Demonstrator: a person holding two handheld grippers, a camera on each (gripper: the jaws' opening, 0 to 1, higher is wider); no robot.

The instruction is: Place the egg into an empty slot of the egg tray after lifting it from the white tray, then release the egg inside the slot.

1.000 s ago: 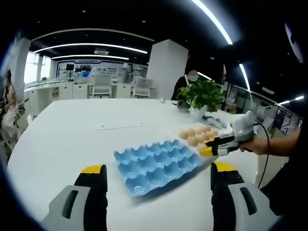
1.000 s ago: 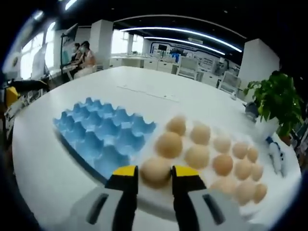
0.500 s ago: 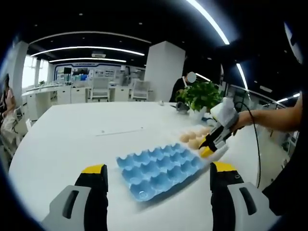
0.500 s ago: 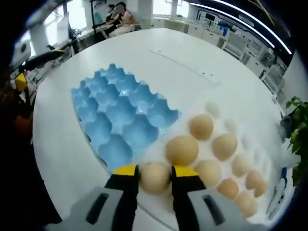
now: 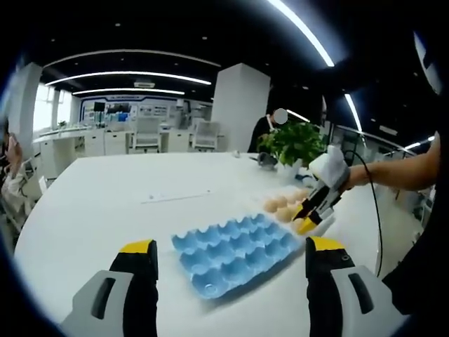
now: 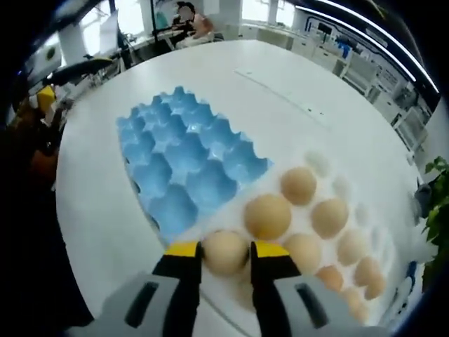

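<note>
a wide white bench (image 5: 126, 203) with a rounded edge carries everything. directly on it lies a blue egg tray (image 5: 235, 251), its moulded cups all bare, sitting flat near the bench's near edge. just beside the blue egg tray, on the side away from the long free stretch of bench top, lies a white tray (image 6: 335, 188) loaded with brown eggs (image 6: 298, 184) in rows; the two trays touch or nearly touch along one side. beyond the white tray, a potted green plant (image 5: 295, 140) stands on the bench near its far edge. a thin pale strip (image 5: 175, 197) lies on the open surface past the blue egg tray.
</note>
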